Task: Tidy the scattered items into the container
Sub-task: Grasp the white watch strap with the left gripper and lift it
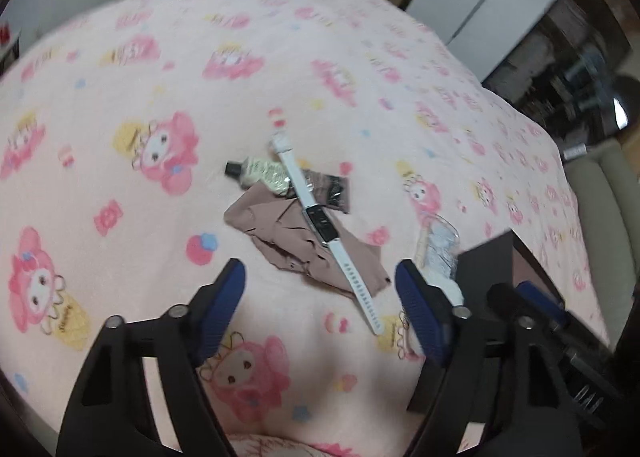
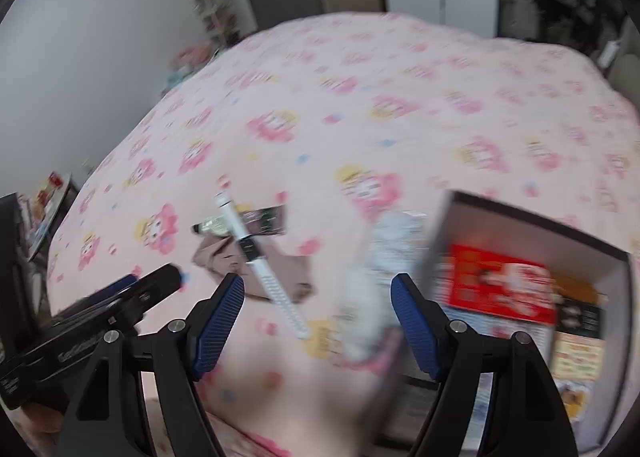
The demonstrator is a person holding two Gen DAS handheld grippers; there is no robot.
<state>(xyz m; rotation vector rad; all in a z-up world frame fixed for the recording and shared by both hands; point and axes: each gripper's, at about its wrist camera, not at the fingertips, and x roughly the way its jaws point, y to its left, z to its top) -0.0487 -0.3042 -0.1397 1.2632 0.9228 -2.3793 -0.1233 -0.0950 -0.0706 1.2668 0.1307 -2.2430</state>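
Left wrist view: left claw (image 1: 320,277) hangs over a bed w/ pink cartoon-print blanket (image 1: 200,69), jaws spread wide, nothing between the pads. Just beyond its tips lies a small heap: white-strap watch (image 1: 322,223) running diagonally, far-left to near-right, on top of a crumpled brown cloth (image 1: 280,229) and across a squeezed tube w/ black cap (image 1: 268,175). Tube's far end is dark and lies to the right of the watch strap. To the right of the heap, apart from it, a clear plastic packet (image 1: 440,245) w/ whitish contents sits beside the dark box (image 1: 492,257), i.e. the container, at near right. Right claw (image 1: 532,297) shows edge-on at the right, in front of the box; its jaws are hard to read from here.

Right wrist view (blurry): right claw (image 2: 318,289) also wide open, pads gripping nothing. Whitish packet (image 2: 372,297) lies on the blanket (image 2: 360,97) between and beyond the fingers, close to the right one; touching or not, can't tell. Box (image 2: 452,209) is to the right, open top, w/ a red printed pack (image 2: 500,285) and other printed packs inside. Watch (image 2: 260,261), cloth (image 2: 216,253) and tube (image 2: 244,223) lie far-left of the claw. Left claw (image 2: 160,277) pokes in at near left, seen side-on.
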